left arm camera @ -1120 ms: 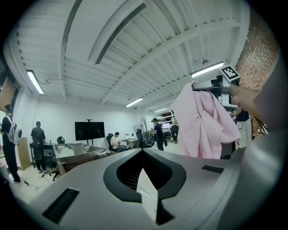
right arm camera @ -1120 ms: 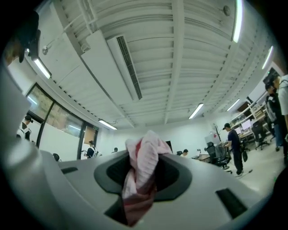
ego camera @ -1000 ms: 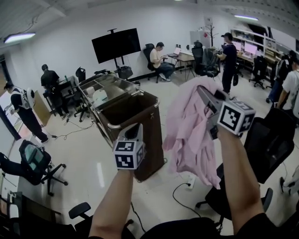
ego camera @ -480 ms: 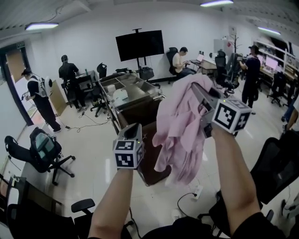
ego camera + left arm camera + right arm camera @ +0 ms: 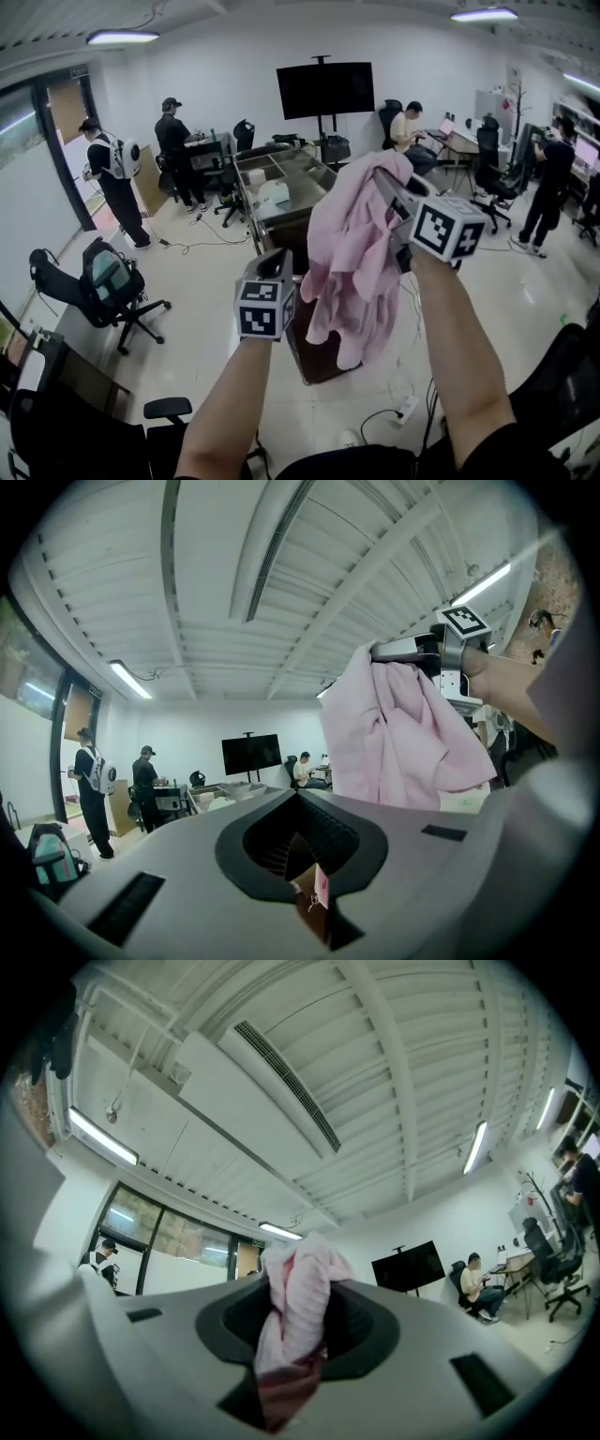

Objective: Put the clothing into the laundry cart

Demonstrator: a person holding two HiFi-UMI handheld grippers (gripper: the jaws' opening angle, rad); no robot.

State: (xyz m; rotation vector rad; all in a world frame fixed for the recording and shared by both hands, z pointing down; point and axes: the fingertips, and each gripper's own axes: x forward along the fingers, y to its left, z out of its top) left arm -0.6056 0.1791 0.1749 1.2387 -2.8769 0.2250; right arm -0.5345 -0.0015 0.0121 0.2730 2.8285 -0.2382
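A pink garment hangs from my right gripper, which is shut on a bunched fold of it at chest height. In the right gripper view the cloth fills the gap between the jaws. The garment dangles in front of and above the brown laundry cart, hiding most of it. My left gripper is raised to the garment's left, jaws together and holding no clothing. In the left gripper view the garment and the right gripper are up and to the right.
A steel sorting table stands behind the cart. An office chair with a backpack is at the left, and another chair's armrest is near my feet. A power strip and cable lie on the floor at the right. Several people stand or sit further back.
The view has swung round, so the cart now lies behind the hanging garment. The right gripper and garment have shifted left and slightly down. The left gripper keeps its place.
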